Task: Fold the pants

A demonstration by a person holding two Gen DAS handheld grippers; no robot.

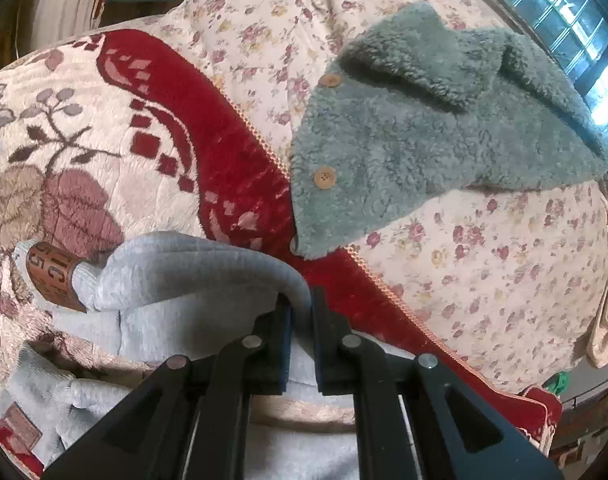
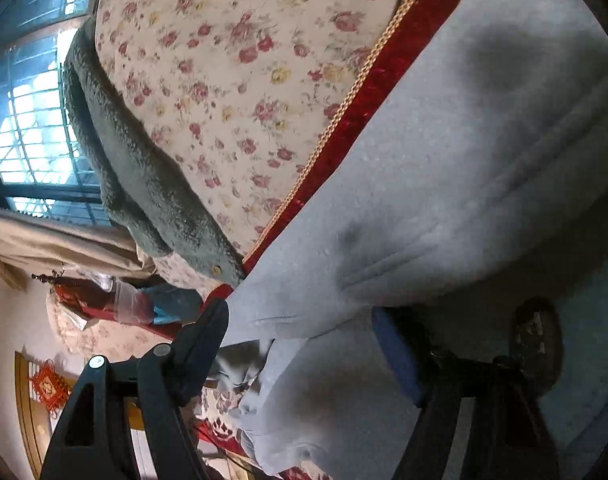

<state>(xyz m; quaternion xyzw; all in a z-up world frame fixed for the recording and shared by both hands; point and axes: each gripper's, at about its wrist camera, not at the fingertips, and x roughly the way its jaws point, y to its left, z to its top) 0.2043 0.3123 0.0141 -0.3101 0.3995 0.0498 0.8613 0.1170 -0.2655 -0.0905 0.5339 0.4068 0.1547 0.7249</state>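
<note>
The light grey sweatpants (image 1: 176, 280) lie bunched on a red and cream floral blanket (image 1: 104, 140); a brown printed label (image 1: 54, 276) shows on one cuff. My left gripper (image 1: 302, 312) is shut on a fold of the grey pants, the fabric pinched between its black fingers. In the right wrist view the grey pants (image 2: 443, 160) fill most of the frame, lifted and draped. My right gripper (image 2: 300, 328) has its jaws spread wide, with the grey fabric lying between and over the fingers; whether it grips the cloth cannot be told.
A green fleece jacket (image 1: 403, 128) with wooden buttons lies on a floral bedsheet (image 1: 483, 280) right of the pants; it also shows in the right wrist view (image 2: 144, 184). A barred window (image 2: 32, 132) and a beige curtain (image 2: 56, 240) stand beyond the bed.
</note>
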